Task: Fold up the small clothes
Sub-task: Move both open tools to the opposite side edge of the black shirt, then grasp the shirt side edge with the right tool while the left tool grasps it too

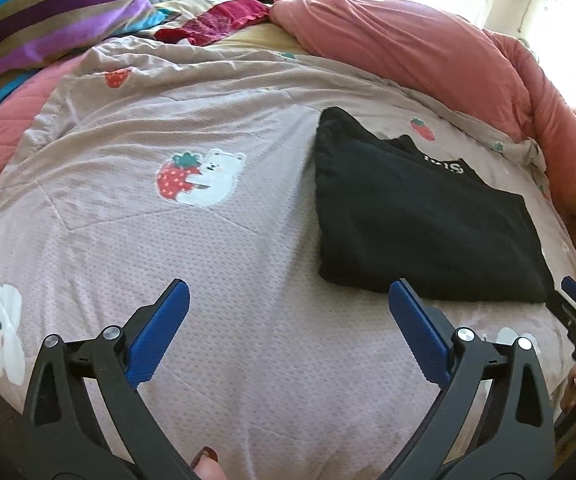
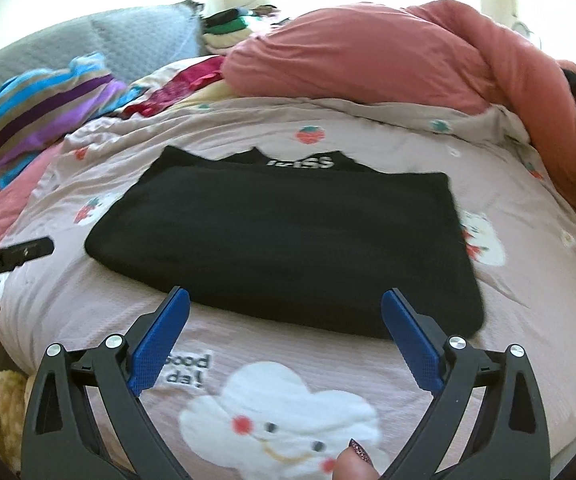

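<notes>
Where it lies folded on the pink quilt (image 2: 288, 128), your black garment (image 2: 288, 240) runs its long axis crosswise, white-lettered neckline pointing away from you. Left gripper (image 1: 288, 292): released, over bare quilt. Right gripper (image 2: 285, 300): released, at the near edge. Beyond: salmon duvet (image 2: 368, 56), striped pillow (image 1: 47, 12).

Rig look: two matching handheld grippers

Left gripper (image 1: 288, 292), right gripper (image 2: 285, 298): black frames, blue ribbed pads, silver screws; dark glitter nail polish.
</notes>
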Action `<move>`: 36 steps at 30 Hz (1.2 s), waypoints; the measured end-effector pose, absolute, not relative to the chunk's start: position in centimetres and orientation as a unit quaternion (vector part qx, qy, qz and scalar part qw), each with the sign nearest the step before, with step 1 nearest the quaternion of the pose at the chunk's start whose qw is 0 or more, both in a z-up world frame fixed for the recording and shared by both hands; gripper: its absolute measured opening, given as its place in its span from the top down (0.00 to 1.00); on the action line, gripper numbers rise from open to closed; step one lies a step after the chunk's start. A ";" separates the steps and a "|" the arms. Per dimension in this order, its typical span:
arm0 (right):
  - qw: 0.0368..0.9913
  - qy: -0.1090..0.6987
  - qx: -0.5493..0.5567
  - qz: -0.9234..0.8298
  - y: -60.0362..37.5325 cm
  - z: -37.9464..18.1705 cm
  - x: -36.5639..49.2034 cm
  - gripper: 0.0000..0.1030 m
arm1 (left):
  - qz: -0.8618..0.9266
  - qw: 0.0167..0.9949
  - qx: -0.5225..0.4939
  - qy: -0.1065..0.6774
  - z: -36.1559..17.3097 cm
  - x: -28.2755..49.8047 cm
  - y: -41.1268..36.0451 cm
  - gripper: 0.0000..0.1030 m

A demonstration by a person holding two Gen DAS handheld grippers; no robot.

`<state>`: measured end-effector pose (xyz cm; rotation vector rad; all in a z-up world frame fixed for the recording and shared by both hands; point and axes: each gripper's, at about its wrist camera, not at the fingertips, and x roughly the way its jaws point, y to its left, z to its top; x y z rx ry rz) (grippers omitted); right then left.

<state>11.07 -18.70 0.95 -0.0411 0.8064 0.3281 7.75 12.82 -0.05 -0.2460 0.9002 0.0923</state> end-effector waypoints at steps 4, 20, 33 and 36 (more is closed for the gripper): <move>0.903 0.388 -0.039 0.179 -16.2 0.7 11.3 0.07 | 0.053 0.892 -0.118 0.433 0.1 8.4 13.6 0.09; 0.867 0.393 -0.158 0.264 -4.0 -3.2 13.0 0.07 | 0.065 0.882 -0.103 0.455 -0.7 14.8 15.8 0.09; 0.868 0.366 -0.237 0.236 1.5 -5.8 14.2 0.07 | 0.044 0.862 -0.134 0.487 -2.6 20.6 16.7 0.09; 0.870 0.357 -0.255 0.225 2.2 -6.0 14.6 0.07 | 0.037 0.854 -0.155 0.496 -2.8 22.0 17.1 0.09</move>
